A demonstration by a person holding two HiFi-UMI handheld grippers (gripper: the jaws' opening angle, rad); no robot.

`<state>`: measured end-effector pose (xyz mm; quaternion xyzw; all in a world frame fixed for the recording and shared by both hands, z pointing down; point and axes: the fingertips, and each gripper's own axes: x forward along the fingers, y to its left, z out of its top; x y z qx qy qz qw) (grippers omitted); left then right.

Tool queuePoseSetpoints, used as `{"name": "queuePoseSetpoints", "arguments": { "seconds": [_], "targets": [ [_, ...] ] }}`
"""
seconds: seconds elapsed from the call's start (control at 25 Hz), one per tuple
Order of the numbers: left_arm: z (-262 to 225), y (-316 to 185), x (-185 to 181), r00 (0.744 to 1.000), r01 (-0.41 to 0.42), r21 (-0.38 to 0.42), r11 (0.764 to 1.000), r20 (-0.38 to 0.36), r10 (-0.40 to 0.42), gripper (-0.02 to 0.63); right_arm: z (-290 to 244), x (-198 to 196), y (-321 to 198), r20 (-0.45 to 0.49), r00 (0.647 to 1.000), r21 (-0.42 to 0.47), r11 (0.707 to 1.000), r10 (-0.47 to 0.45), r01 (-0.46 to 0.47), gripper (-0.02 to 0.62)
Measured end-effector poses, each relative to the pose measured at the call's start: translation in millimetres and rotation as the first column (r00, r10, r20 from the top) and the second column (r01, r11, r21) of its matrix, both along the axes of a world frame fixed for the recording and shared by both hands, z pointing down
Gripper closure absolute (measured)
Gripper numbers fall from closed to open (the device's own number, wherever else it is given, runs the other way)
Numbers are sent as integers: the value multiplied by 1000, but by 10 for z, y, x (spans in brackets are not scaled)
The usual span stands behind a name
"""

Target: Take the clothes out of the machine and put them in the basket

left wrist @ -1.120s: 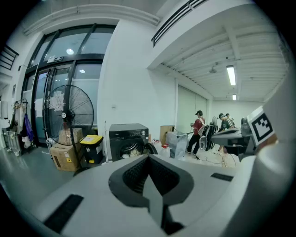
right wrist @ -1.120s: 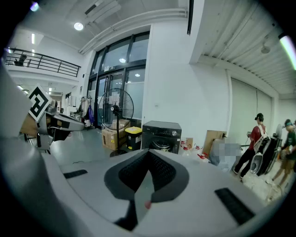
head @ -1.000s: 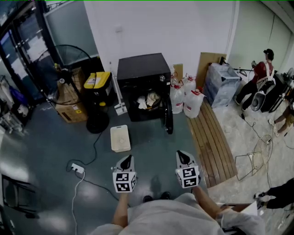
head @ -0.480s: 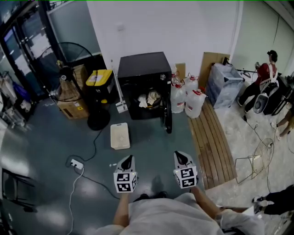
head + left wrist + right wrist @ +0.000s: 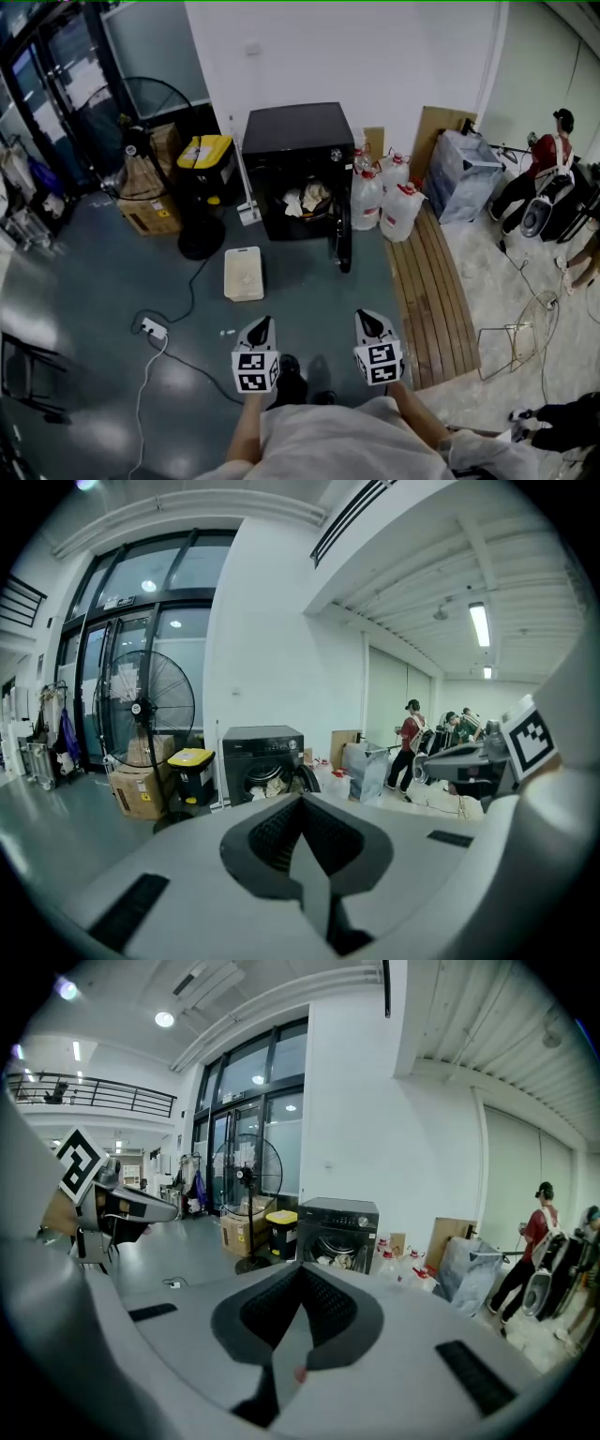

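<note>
**On the grey floor (image 5: 309, 281) before the black machine: two hand-held grippers, both empty**

At the bottom of the head view, in front of the person: left gripper (image 5: 264, 324) and right gripper (image 5: 367, 318), held side by side and apart from each other, tips pointed toward the machine. Left jaws pressed together, nothing between them. Right jaws likewise pressed together and empty. Marker cube (image 5: 255, 370) carried at the rear of each.

Against the white wall, ahead of both grippers and well apart from them: machine (image 5: 298, 131), black, front-loading, with door (image 5: 343, 236) swung open to the right. Lying in the open drum: clothes (image 5: 307, 200), pale and bundled. Set on the floor between machine and grippers, left of the door: basket (image 5: 244, 274), white, rectangular, contents not made out.

Stood just right of the machine: water jugs (image 5: 381, 199), clear with red caps, in a cluster. Ranged left of the machine: yellow-lidded bin (image 5: 206, 155), pedestal fan (image 5: 136, 141), cardboard box (image 5: 150, 214). Laid on the floor left of the left gripper: power strip (image 5: 150, 328) on a white cable. Placed right of the right gripper: wooden slat platform (image 5: 433, 300). Seen at far right: person in a red top (image 5: 547, 155), beside dark equipment.
</note>
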<state>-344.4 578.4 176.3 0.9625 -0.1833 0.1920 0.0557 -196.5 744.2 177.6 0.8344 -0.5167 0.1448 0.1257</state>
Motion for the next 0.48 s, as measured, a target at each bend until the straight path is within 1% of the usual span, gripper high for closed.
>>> {"name": "queuePoseSetpoints", "arguments": {
  "seconds": [0.24,0.48],
  "targets": [
    [75,-187,154,1000,-3,3,1000,3,3,588,35,143,-232,-5,1000,4,1000,-13,13,571],
    [68,-545,476,1000,-19,10,1000,-11,19,588,38,385,-588,-13,1000,-15,1000,-16,16,571]
  ]
}}
